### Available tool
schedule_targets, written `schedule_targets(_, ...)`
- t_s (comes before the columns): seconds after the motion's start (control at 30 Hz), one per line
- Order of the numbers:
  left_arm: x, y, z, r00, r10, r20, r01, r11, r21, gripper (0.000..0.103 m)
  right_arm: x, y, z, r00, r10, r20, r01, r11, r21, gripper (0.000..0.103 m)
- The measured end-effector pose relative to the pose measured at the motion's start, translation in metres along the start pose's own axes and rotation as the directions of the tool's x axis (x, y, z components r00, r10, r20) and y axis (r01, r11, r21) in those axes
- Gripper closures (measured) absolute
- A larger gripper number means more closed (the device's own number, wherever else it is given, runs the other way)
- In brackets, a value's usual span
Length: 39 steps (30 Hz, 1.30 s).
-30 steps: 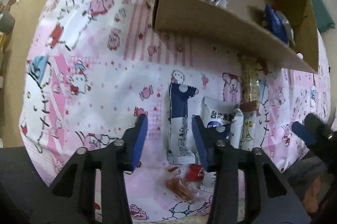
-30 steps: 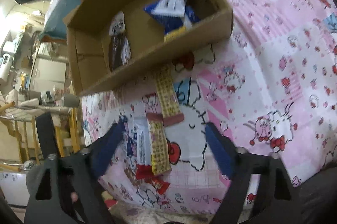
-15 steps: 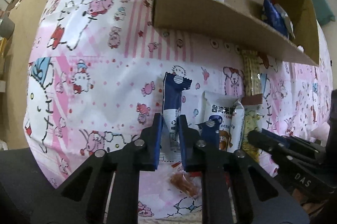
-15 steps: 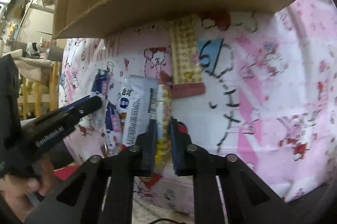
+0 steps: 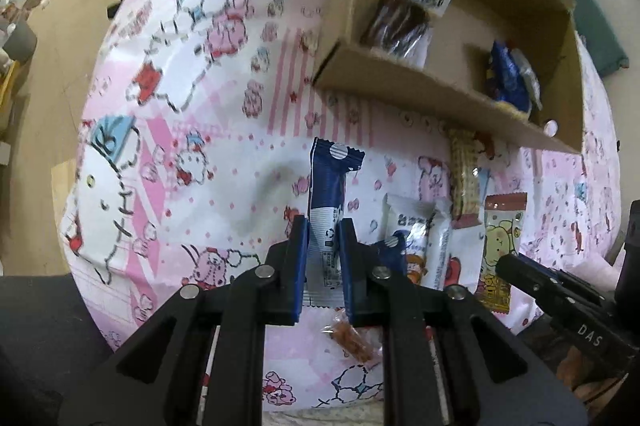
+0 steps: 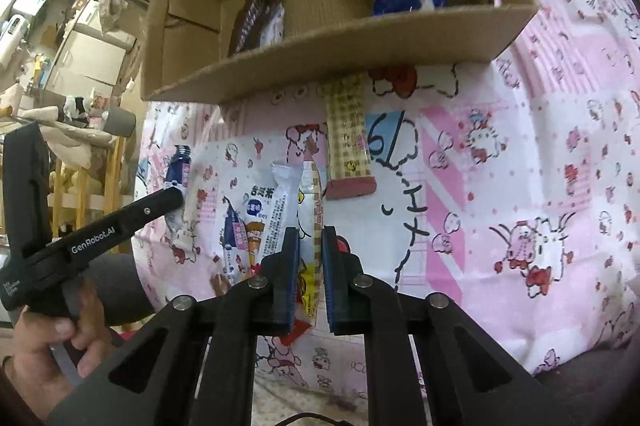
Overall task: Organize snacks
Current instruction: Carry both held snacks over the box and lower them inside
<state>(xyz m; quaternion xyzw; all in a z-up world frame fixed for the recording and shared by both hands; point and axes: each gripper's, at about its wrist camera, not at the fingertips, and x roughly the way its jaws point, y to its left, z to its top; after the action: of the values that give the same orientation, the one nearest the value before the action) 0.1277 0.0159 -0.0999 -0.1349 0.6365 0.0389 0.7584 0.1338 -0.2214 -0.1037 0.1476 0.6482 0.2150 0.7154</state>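
Observation:
My left gripper (image 5: 323, 226) is shut on a long blue-and-white snack packet (image 5: 328, 185) and holds it above the pink cartoon cloth. My right gripper (image 6: 310, 238) is shut on a yellow cartoon snack packet (image 6: 314, 209), lifted on edge. A cardboard box (image 5: 404, 85) stands beyond, also in the right wrist view (image 6: 320, 53). It holds a dark brown packet (image 5: 400, 21) on the left and blue packets (image 5: 510, 77) on the right.
On the cloth lie a white rice-snack packet (image 5: 412, 238), a checked wafer bar (image 5: 464, 165) and a small orange candy (image 5: 352, 338). The left gripper's body (image 6: 100, 234) and the hand on it show at left in the right wrist view. Floor and clutter lie beyond the cloth's left edge.
Both grippers closed from wide open: the left on the blue-and-white packet, the right on the yellow packet. Both packets have since risen off the cloth.

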Motion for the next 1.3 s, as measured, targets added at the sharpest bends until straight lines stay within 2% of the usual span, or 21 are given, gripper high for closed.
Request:
schedule_targets(0.1,-0.013,0.003,0.004,0.999,-0.014,0.042,0.014,1.000,0.004,0.091,-0.015,0.002,0.002,0.997,0.043,0.061,-0.043,0.999,-0.005,0.091)
schedule_targets(0.2,-0.036,0.002,0.010,0.989,-0.104,0.105,0.104,0.995,0.011,0.091,-0.041,0.008,0.007,0.981,0.095,0.169,-0.091,0.995,-0.030,0.091)
schedule_targets(0.33,-0.073,-0.007,0.024,0.967,-0.119,0.225,0.108,0.992,0.061,0.091,-0.077,0.011,0.016,0.940,0.164,0.299,-0.157,0.987,-0.046,0.091)
schedule_targets(0.43,-0.093,-0.012,0.037,0.954,-0.124,0.272,0.106,0.991,0.080,0.091,-0.097,0.012,0.029,0.917,0.122,0.380,-0.113,0.992,-0.046,0.091)
schedule_targets(0.6,-0.110,-0.023,0.062,0.944,-0.128,0.305,0.096,0.988,0.118,0.091,-0.105,0.010,0.054,0.911,0.097,0.401,-0.095,0.995,-0.025,0.091)
schedule_targets(0.73,-0.106,-0.033,0.076,0.946,-0.114,0.305,0.074,0.987,0.141,0.091,-0.104,0.011,0.074,0.911,0.094,0.401,-0.092,0.995,-0.024,0.091)
schedule_targets(1.07,-0.053,-0.048,0.106,0.968,-0.151,0.199,0.124,0.982,0.140,0.090,-0.062,0.001,0.113,0.944,0.089,0.317,-0.098,0.995,0.014,0.091)
schedule_targets(1.13,-0.046,-0.050,0.107,0.969,-0.150,0.199,0.122,0.982,0.146,0.090,-0.054,-0.003,0.116,0.944,0.099,0.316,-0.112,0.994,0.022,0.091)
schedule_targets(1.2,-0.041,-0.047,0.108,0.961,-0.174,0.216,0.146,0.980,0.137,0.090,-0.050,-0.007,0.116,0.934,0.131,0.333,-0.147,0.989,0.023,0.091)
schedule_targets(1.3,-0.036,-0.045,0.111,0.956,-0.189,0.223,0.165,0.979,0.120,0.090,-0.043,-0.010,0.119,0.935,0.134,0.328,-0.149,0.989,0.020,0.091)
